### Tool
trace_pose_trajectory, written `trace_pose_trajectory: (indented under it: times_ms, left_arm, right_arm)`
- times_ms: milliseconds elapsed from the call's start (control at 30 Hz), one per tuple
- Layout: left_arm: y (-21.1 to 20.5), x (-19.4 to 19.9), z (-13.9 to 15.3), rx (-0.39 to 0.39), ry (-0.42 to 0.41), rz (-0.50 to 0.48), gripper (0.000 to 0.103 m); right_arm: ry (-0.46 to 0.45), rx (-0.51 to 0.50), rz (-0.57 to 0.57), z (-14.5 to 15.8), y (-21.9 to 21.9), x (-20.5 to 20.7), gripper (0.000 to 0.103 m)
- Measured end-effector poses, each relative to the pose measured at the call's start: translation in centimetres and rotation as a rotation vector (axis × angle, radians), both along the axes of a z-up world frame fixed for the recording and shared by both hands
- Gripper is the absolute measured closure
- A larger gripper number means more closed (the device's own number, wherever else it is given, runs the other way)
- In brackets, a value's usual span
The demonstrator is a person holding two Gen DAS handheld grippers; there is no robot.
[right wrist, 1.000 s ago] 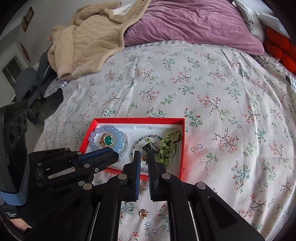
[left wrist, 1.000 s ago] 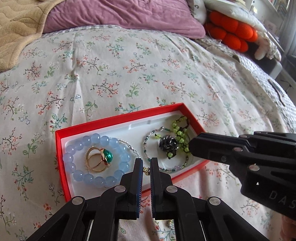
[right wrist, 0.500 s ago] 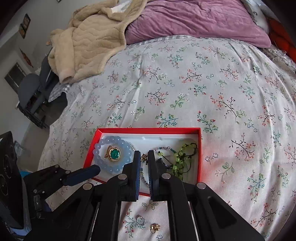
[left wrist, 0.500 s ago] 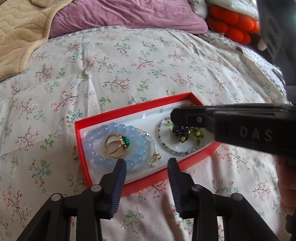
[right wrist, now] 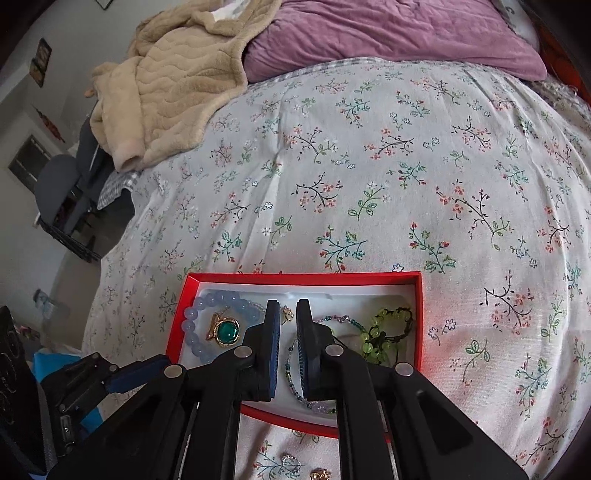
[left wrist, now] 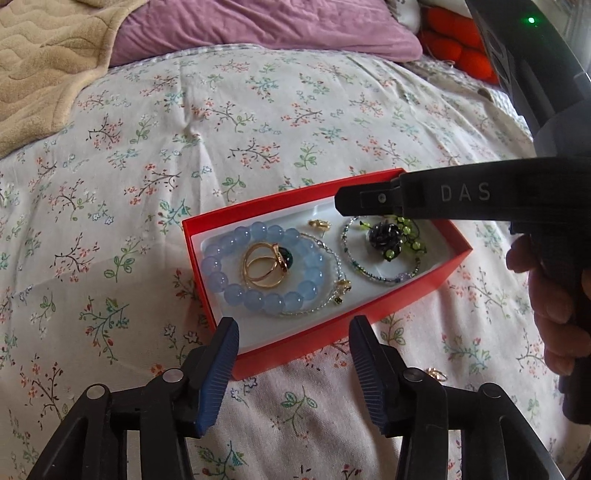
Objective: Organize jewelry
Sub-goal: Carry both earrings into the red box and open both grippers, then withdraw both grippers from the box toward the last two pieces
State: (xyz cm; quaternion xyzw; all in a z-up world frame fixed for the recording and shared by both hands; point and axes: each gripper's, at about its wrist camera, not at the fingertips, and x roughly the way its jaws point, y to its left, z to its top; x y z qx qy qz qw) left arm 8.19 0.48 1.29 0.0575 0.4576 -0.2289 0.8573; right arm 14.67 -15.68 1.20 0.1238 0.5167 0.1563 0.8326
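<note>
- A red jewelry box (left wrist: 332, 339) with a white lining lies open on a floral bedspread (left wrist: 258, 122), just below the middle of the left wrist view.
- The left gripper (left wrist: 293, 332) fills the bottom of that view. Its jaws have just been opening and now stand spread apart, with nothing between them. The blue-ribbed pads (left wrist: 218, 373) hang over the near red wall of the box; contact with it cannot be told.
- In the left half of the box a pale blue bead bracelet (left wrist: 258, 273) rings a gold ring with a green stone (left wrist: 266, 264).
- In the right half a thin beaded bracelet (left wrist: 384, 273) circles a dark flower-shaped piece with green beads (left wrist: 388, 236).
- A small gold earring (left wrist: 319, 224) lies near the far wall of the box.
- The right gripper (right wrist: 287, 314) reaches in from the right of the left wrist view, above the box, held by a hand (left wrist: 550, 291) at the right edge.
- In the right wrist view its jaws are nearly pressed together with only a slim gap, and nothing is visibly pinched. Its tips hang over the middle of the box, just in front of the small gold earring.
- On the bedspread at the bottom of the right wrist view, outside the box, lie a silvery piece (right wrist: 290, 463) and a gold piece (right wrist: 320, 473).
- A beige blanket (right wrist: 173, 77) and a purple pillow (right wrist: 388, 33) lie at the top of that view.
</note>
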Motion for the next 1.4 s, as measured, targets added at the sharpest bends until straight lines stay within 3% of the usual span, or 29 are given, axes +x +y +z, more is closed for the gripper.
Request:
trace_pose_trajectory:
  times_ms: [267,367,433,667,800,933,1167,1400]
  left_arm:
    - [0.2,-1.0,0.1,0.041,-0.017,-0.009,0.033]
    - [0.6,-1.2,0.0,0.04,-0.005,0.006,0.029]
    - [0.8,-1.4,0.0,0.039,0.0,0.014,0.027]
    - [0.9,-2.2,0.1,0.067,0.005,0.028,0.017]
    - [1.3,-2.6,0.0,0.066,0.025,0.057,0.009]
    - [1.7,-2.9,-0.8,0.077,0.052,0.088,0.005]
    - [1.7,-4.1,-3.5,0.148,0.084,0.12,0.004]
    - [1.0,-5.0,-5.5,0.171,0.137,0.083,0.004]
  right_arm:
    - [-0.008,-0.006,0.033,1.4,-0.7,-1.5,0.089]
    - [-0.026,-0.029,0.048,2.2,-1.0,-2.7,0.069]
    - [-0.043,-0.051,0.055,2.6,-1.2,-3.6,0.045]
    - [-0.046,-0.129,0.073,2.6,-2.0,-5.7,0.044]
    - [-0.033,-0.189,0.07,1.8,-2.6,-6.6,0.028]
    - [-0.021,-0.256,0.099,0.9,-2.9,-8.1,0.02]
    - [0.023,-0.332,0.133,-1.7,-3.3,-10.6,0.018]
    - [0.068,-0.387,0.137,-4.5,-4.1,-12.2,0.018]
